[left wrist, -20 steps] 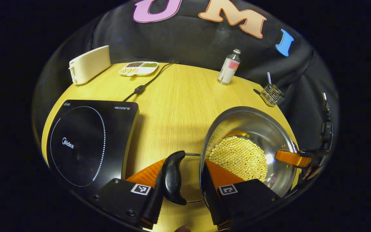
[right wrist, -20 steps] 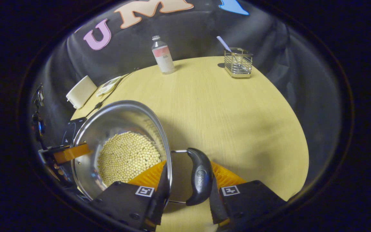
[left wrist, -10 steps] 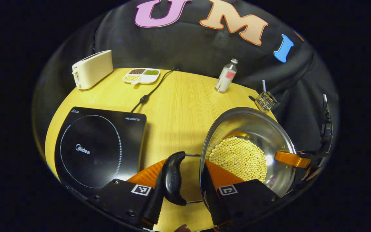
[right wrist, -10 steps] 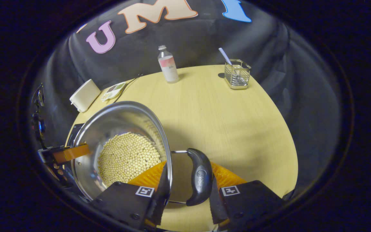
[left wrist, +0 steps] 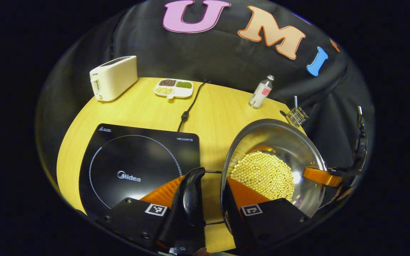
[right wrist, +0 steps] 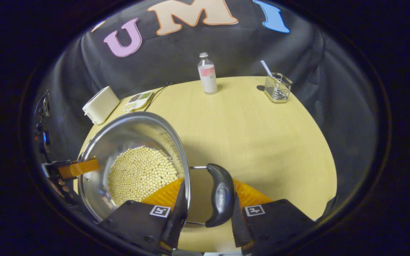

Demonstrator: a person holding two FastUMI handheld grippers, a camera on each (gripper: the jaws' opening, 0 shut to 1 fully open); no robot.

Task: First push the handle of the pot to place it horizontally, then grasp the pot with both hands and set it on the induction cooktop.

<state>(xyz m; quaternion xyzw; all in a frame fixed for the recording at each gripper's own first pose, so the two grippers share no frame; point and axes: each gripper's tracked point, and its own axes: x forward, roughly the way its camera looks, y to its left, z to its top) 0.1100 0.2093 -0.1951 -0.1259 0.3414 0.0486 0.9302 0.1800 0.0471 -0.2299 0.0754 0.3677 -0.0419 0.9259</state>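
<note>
Step in hand, by my read: the carry, w/ the pot (left wrist: 272,167) gripped on both sides and held over the table (left wrist: 219,113), near the right edge of the induction cooktop (left wrist: 133,167); handle-push part looks done, since both handles stick out sideways. Next move calls for shifting the pot across until it's centred over the dotted ring, keeping both hands level, then lowering flat before letting go. Pot is shiny steel, wide rim, bottom covered w/ a layer of pale yellow beans (left wrist: 262,174). Left gripper (left wrist: 205,209) pinches across rim and handle (left wrist: 190,199): one finger inside the wall, the other outside the black grip. Right gripper (right wrist: 205,209) does likewise on the opposite handle (right wrist: 221,195), both fingers pressed in.
</note>
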